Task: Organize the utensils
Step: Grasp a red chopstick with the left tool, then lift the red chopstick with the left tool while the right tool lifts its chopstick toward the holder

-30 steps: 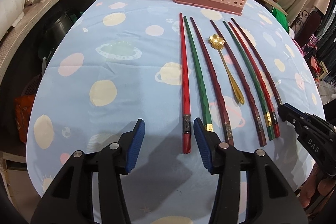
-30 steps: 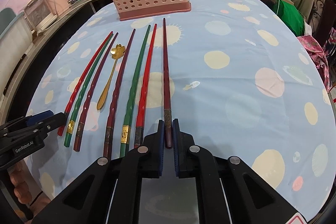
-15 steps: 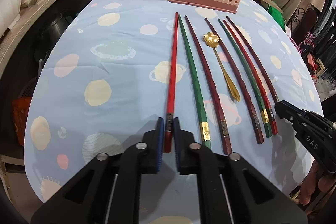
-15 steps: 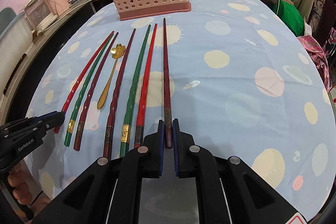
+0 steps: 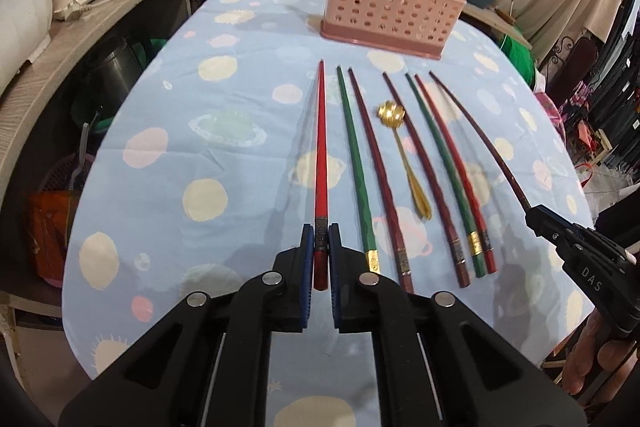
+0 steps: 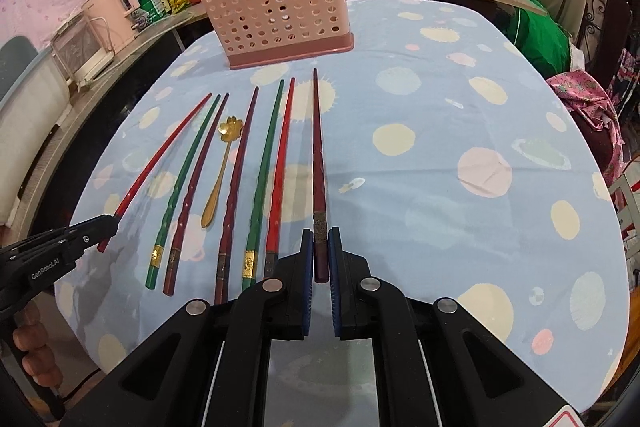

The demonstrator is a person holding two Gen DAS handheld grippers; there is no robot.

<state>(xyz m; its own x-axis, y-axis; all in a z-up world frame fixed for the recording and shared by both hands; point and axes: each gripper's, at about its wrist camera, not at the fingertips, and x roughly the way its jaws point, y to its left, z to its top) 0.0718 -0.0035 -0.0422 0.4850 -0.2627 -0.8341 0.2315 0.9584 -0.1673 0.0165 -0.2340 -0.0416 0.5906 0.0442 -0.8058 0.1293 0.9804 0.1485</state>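
My left gripper [image 5: 320, 239] is shut on the thick end of a red chopstick [image 5: 320, 155], whose far tip points at the pink perforated utensil basket [image 5: 394, 13]. My right gripper [image 6: 320, 243] is shut on the thick end of a dark maroon chopstick [image 6: 318, 155]; both sticks look raised off the cloth. Between them on the table lie several more chopsticks, green [image 5: 354, 163], maroon [image 5: 380, 179], green [image 6: 264, 171] and red [image 6: 280, 163], and a gold flower-bowl spoon [image 5: 404, 155]. The basket [image 6: 276, 15] stands at the table's far end.
The table wears a blue cloth with pale dots [image 6: 460, 155]. A wooden counter [image 5: 80, 27] with appliances, bottles and pots curves along the left and back. A green bag [image 6: 540, 39] and pink cloth [image 6: 588, 99] sit past the right edge. A hand [image 5: 592, 355] holds the other gripper.
My left gripper went from open beside the red chopstick to shut on its end. Both grippers have since risen with their chopsticks, which now stand apart from the row.
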